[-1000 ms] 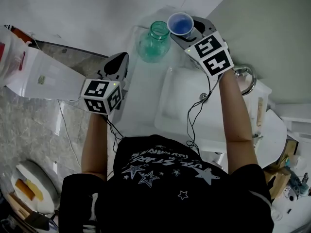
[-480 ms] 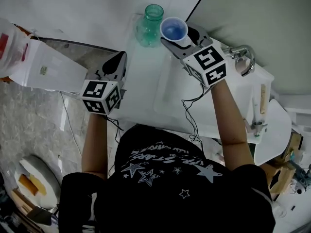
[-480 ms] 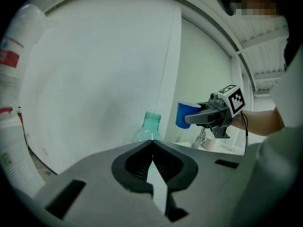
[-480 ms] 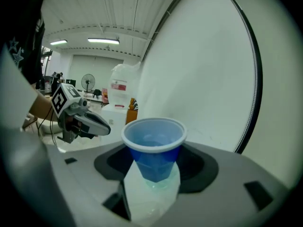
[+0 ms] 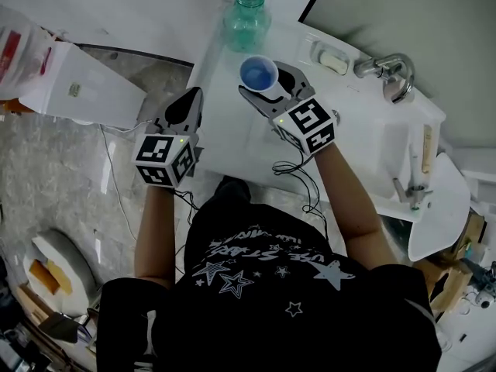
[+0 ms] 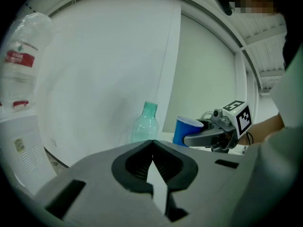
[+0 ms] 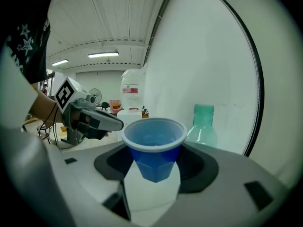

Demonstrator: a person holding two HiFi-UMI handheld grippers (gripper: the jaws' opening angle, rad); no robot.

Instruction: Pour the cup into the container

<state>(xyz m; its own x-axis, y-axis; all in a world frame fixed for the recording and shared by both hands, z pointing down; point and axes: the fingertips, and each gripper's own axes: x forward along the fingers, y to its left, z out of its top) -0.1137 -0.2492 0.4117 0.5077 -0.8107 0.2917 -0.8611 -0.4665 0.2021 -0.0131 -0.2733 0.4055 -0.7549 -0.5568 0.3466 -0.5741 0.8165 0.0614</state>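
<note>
- While the person leans over a white washstand [image 5: 225,142], the right gripper [image 5: 264,84] is clamped on a blue cup [image 5: 256,74], one jaw on either side of its wall just under the pale rim.
- The blue cup is upright with its mouth up. It is carried above the flat top of the washstand, on the person's side of the container and clear of it.
- The container, a pale green see-through bottle [image 5: 247,15], stands upright and uncapped at the far end of the top, close to the wall.
- The left gripper [image 5: 188,103] hangs at the washstand's left edge. Its jaws meet at the tips with nothing between them.
- In the left gripper view the bottle stands left of the cup, with open space between the two.
- In the right gripper view the bottle rises behind and to the right of the cup.
- A chrome tap [image 5: 385,70] and a soap dish [image 5: 332,59] sit toward the right end of the top.
- A white box [image 5: 77,91] stands off to the left, over a marbled floor.
- Whether the cup holds liquid cannot be told.
</note>
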